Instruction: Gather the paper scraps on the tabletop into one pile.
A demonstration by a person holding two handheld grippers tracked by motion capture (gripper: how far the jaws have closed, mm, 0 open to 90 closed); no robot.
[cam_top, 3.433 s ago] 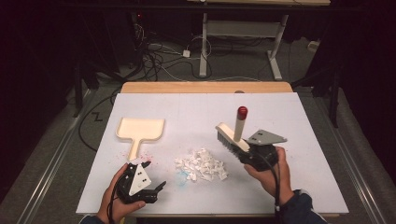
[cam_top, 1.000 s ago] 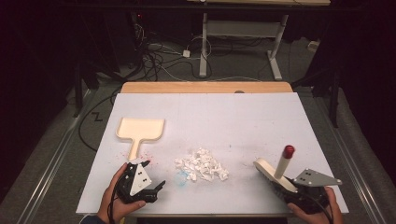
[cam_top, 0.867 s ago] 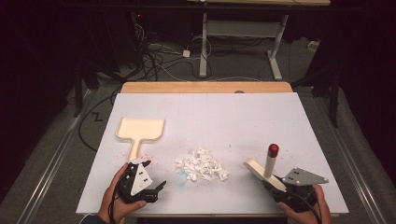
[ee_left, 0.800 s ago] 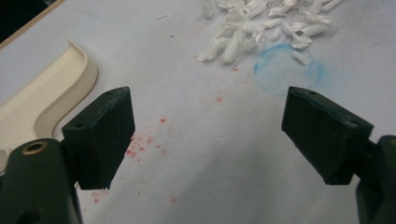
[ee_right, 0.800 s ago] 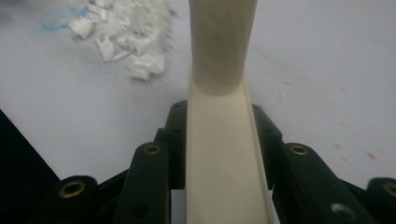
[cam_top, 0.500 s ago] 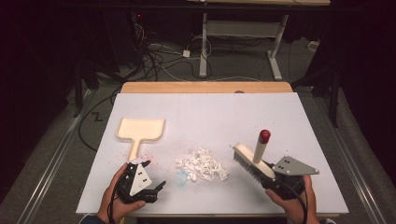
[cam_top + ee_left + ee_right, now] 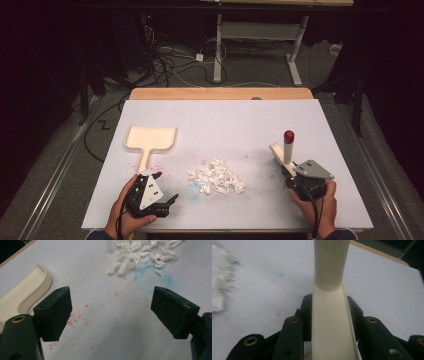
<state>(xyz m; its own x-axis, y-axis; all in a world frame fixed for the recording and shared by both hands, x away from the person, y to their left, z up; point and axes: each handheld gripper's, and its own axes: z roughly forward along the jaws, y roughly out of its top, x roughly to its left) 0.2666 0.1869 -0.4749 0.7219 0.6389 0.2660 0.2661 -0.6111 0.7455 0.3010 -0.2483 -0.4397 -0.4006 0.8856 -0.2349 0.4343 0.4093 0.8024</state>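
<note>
A cream dustpan (image 7: 150, 139) lies flat at the left of the white table, its handle pointing toward me. A pile of white paper scraps (image 7: 216, 177) sits in the middle near the front. My left gripper (image 7: 167, 187) rests just below the dustpan's handle, jaws wide open with nothing between them (image 7: 111, 312); the dustpan (image 7: 22, 295) lies to its left and the scraps (image 7: 140, 255) lie ahead. My right gripper (image 7: 291, 172) is shut on a cream brush (image 7: 281, 156) whose red-tipped handle (image 7: 288, 136) stands up. The brush (image 7: 329, 322) is clamped between the jaws.
A blue chalk ring (image 7: 153, 278) and red specks (image 7: 75, 317) mark the table near the left gripper. A wooden edge (image 7: 220, 93) borders the far side. Beyond it are a desk frame (image 7: 260, 35) and cables (image 7: 170, 60) on the floor.
My right gripper has carried the brush from the table's front right corner leftward, closer to the scraps, and the handle stands more upright. The left gripper has not moved.
</note>
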